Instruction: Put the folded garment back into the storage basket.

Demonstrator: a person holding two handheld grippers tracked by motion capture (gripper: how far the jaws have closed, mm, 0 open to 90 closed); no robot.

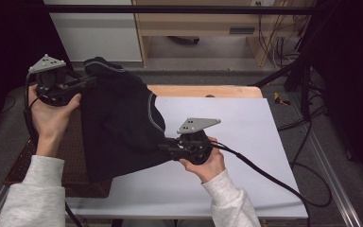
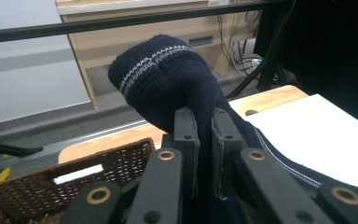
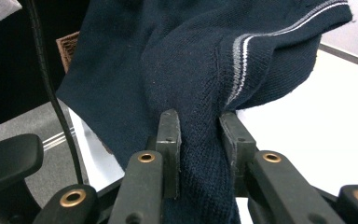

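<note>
A dark navy knitted garment [image 1: 118,123] with thin grey and white stripes hangs spread between my two grippers above the table's left half. My left gripper [image 1: 90,81] is raised at the upper left and shut on a bunched edge of the garment [image 2: 168,79], striped trim on top. My right gripper [image 1: 166,147] sits lower, near the table's middle, shut on the garment's lower edge [image 3: 200,154]. The cloth [image 3: 168,60] drapes away from its jaws, and a striped seam runs up to the right.
A brown woven basket [image 1: 71,146] lies under the garment at the table's left. A white sheet [image 1: 246,123] covers the wooden table [image 1: 203,91]. Black cables [image 1: 264,172] trail from the right gripper over the sheet. A black frame bar [image 1: 170,8] crosses the back.
</note>
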